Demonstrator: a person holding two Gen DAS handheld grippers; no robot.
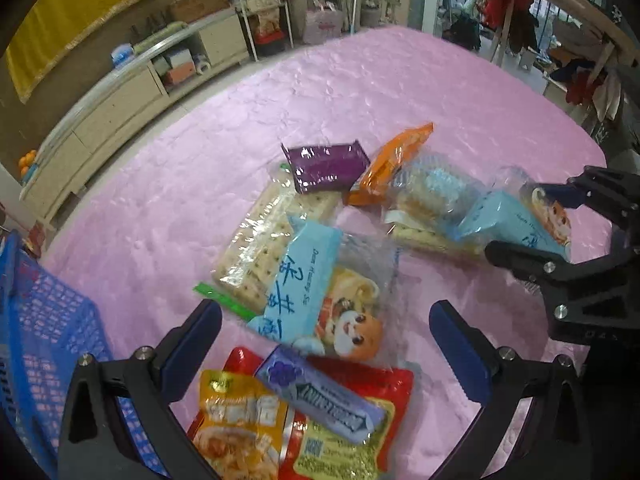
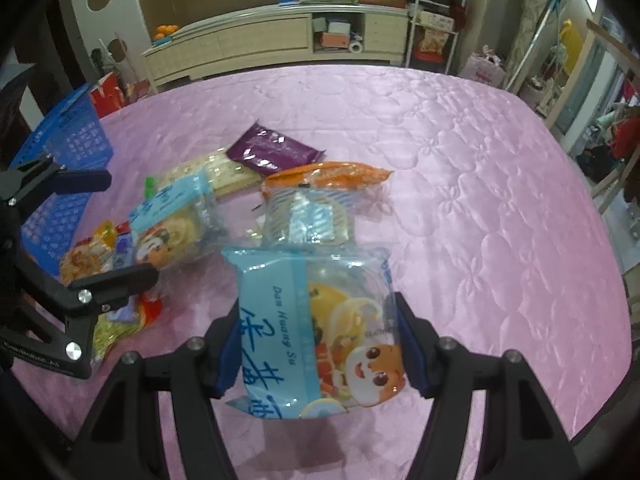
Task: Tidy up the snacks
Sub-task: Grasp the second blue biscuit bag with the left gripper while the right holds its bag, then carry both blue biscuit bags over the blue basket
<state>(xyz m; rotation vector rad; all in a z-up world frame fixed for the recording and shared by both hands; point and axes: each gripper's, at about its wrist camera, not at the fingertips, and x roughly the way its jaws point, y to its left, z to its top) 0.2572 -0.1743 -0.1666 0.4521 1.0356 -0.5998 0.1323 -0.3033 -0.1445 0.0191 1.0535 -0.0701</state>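
My right gripper (image 2: pixel 320 350) is shut on a light-blue snack packet with a cartoon animal (image 2: pixel 316 332), held just above the pink tablecloth (image 2: pixel 480 200). In the left wrist view that gripper (image 1: pixel 536 224) and its packet (image 1: pixel 508 216) show at the right edge. My left gripper (image 1: pixel 328 340) is open, hovering over a matching light-blue packet (image 1: pixel 320 292), a purple-blue bar (image 1: pixel 320 392), a red packet (image 1: pixel 360 420) and a yellow packet (image 1: pixel 236 420). Further back lie a cracker pack (image 1: pixel 264 240), a purple packet (image 1: pixel 326 166), an orange packet (image 1: pixel 392 164) and a clear packet (image 1: pixel 432 192).
A blue mesh basket (image 1: pixel 48 340) stands at the table's left edge, also seen behind the left gripper (image 2: pixel 108 232) as the basket (image 2: pixel 64 168). Beyond the table are a low cream cabinet (image 2: pixel 260 40) and a metal shelf rack (image 2: pixel 436 20).
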